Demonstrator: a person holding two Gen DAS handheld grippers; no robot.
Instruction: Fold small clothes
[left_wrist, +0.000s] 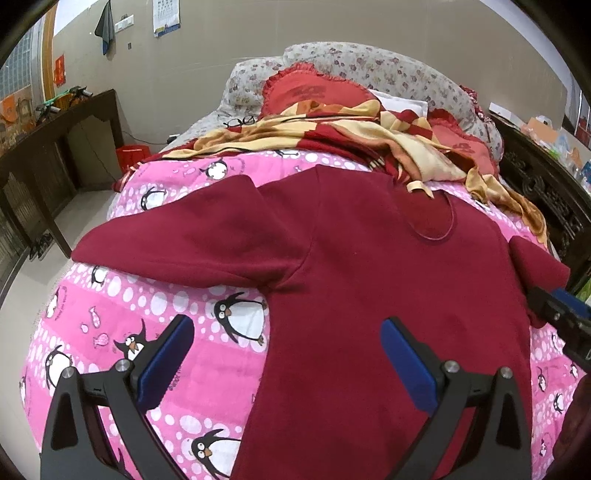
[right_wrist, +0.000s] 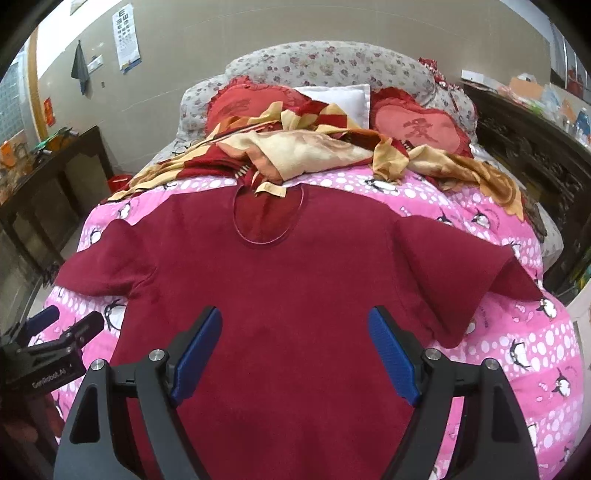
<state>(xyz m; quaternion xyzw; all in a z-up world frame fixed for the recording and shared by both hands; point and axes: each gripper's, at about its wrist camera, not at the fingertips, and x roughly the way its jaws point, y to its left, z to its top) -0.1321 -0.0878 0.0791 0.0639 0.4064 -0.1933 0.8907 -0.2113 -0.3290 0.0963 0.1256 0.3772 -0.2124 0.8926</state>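
A dark red short-sleeved top (left_wrist: 369, 266) (right_wrist: 280, 280) lies flat, neck hole away from me, on a pink penguin-print quilt (left_wrist: 155, 295) (right_wrist: 517, 339). My left gripper (left_wrist: 288, 332) hovers open over the top's left side edge, one blue pad above the quilt, the other above the cloth. Open too, my right gripper (right_wrist: 295, 325) hangs above the middle of the top's lower body, holding nothing. Both sleeves are spread out sideways. The other gripper shows at the right edge of the left wrist view (left_wrist: 561, 317) and at the left edge of the right wrist view (right_wrist: 59, 343).
A red and gold blanket (right_wrist: 314, 151) is bunched beyond the collar, its corner lapping onto the neck hole. Red heart cushions (right_wrist: 417, 125) and a floral pillow (right_wrist: 325, 59) lie behind. A dark wooden table (left_wrist: 55, 147) stands left, a cluttered dark cabinet (right_wrist: 535, 122) right. Glasses (left_wrist: 240, 121) rest on the bed.
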